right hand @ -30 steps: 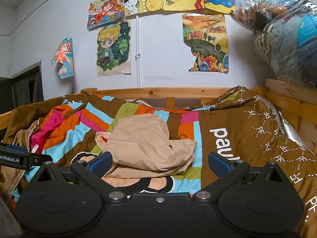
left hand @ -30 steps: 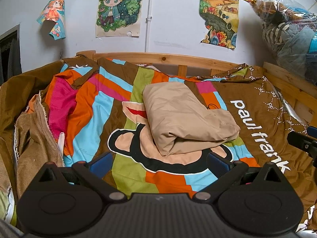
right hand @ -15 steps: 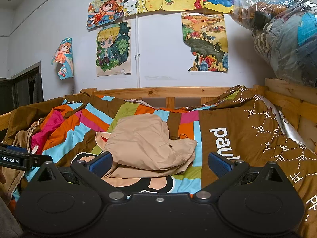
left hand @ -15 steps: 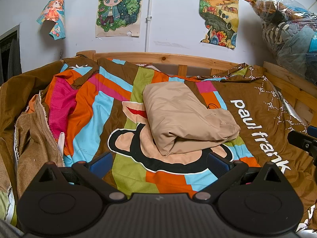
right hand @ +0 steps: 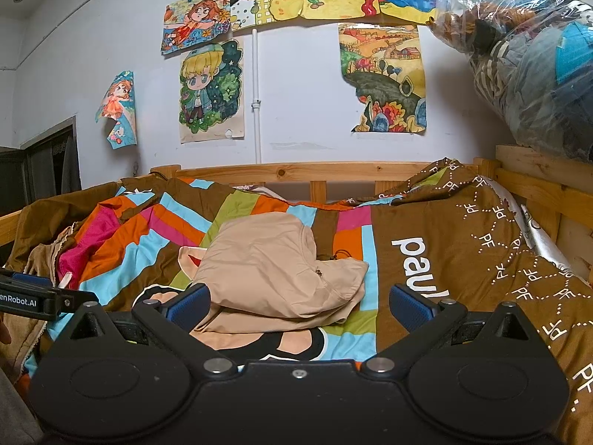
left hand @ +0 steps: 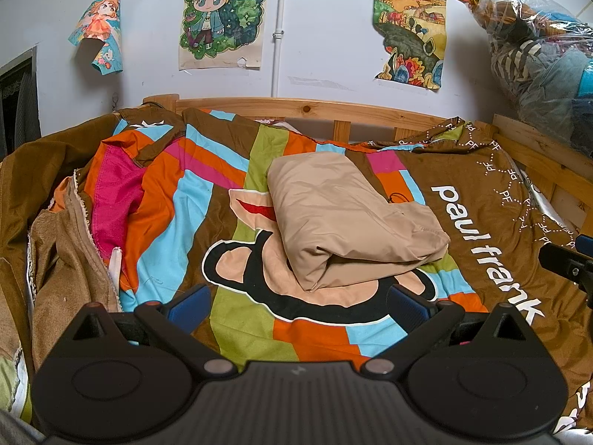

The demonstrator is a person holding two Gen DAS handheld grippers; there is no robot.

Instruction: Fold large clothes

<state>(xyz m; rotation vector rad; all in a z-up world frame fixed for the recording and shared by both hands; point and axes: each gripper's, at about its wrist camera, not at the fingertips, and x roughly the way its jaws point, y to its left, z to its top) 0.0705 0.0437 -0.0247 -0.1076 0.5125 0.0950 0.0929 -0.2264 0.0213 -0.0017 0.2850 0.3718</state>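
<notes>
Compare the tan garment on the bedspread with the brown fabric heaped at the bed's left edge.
The tan garment is folded into a compact bundle; the brown fabric lies crumpled and unfolded. The tan garment looks smooth and thin; the brown fabric looks fuzzy, with a pale trimmed edge. The tan garment sits mid-bed on the bedspread; the brown fabric slumps at the side. Neither is held: both grippers, left and right, are open.

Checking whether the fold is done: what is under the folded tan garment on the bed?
The tan garment lies on the colourful cartoon bedspread, covering part of the cartoon face. Its own lower layers show at the near edge; anything tucked inside is hidden.
</notes>
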